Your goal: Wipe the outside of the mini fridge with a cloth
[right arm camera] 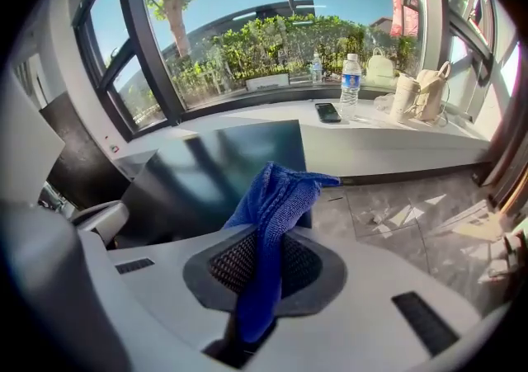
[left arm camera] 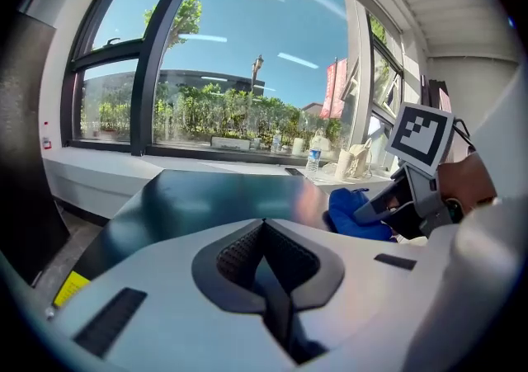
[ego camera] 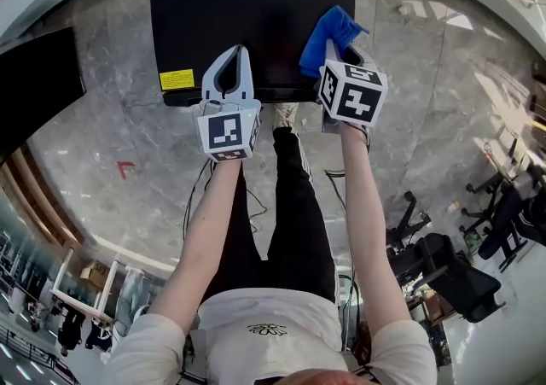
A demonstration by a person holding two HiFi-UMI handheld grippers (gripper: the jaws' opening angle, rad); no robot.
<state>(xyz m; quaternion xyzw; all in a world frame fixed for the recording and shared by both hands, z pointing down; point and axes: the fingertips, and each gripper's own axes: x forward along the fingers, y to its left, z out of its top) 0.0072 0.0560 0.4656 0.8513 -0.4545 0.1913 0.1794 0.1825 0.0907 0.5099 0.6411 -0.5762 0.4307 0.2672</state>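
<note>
Right tool [right arm camera: 262, 259] pinching blue cloth [right arm camera: 276, 197] lengthwise, tip toward mini fridge [right arm camera: 223, 164], left tool [left arm camera: 266, 230] closed

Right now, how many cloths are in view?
1: the blue cloth is clamped in the right gripper, over the mini fridge top, near its right side. None other shows.

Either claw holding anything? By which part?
Right claw grips the cloth near one end, bulk bunched past the tips. Left claw shut, empty.
</note>
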